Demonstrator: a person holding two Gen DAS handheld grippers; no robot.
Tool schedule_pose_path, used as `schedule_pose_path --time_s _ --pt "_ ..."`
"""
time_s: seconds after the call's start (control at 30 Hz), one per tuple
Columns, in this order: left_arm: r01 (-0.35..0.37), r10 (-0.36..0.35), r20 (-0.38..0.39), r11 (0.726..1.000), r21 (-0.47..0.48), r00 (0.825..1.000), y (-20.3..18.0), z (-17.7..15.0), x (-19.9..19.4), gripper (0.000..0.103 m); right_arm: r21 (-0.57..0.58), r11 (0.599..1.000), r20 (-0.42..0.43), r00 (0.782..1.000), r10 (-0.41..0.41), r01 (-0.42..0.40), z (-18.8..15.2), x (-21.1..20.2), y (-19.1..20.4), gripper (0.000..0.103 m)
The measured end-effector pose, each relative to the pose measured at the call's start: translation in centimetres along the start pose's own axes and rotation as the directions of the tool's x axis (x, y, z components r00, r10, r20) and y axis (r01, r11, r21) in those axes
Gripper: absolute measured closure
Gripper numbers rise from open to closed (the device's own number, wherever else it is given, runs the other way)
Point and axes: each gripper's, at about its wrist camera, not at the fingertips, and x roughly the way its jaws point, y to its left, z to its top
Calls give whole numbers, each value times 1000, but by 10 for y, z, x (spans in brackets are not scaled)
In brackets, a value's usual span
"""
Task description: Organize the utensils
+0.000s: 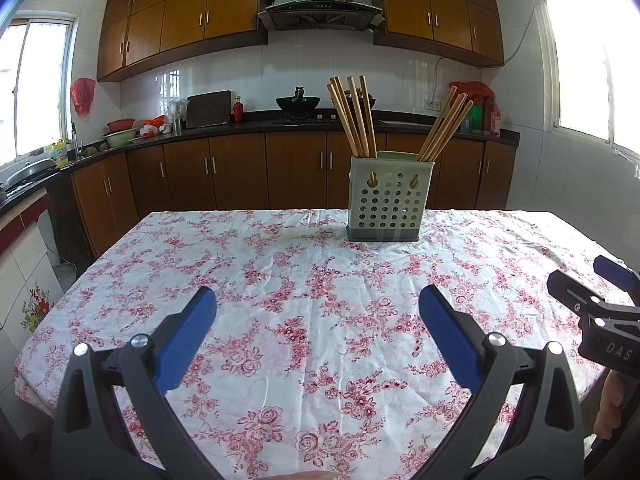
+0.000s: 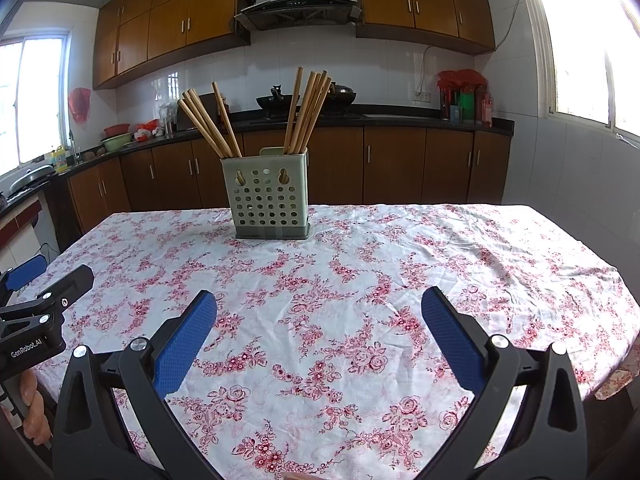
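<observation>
The surface carries a perforated holder at its far side, with chopsticks standing in two leaning bundles. Both the left gripper and right gripper hover empty, fingers spread. No loose utensil appears; the task looks complete. Each view shows the opposite gripper.

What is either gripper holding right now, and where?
Nothing. The left gripper and right gripper are both open and empty; the chopsticks stand in the holder.

Black left gripper and right gripper, blue ribbed pads, silver screws.
</observation>
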Motion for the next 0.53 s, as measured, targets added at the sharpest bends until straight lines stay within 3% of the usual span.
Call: schedule_pose_path --time_s 0.53 --pt "1 -1 -5 1000 -1 1000 4 0 2 4 0 1000 -1 1000 1 -1 1 0 -1 2"
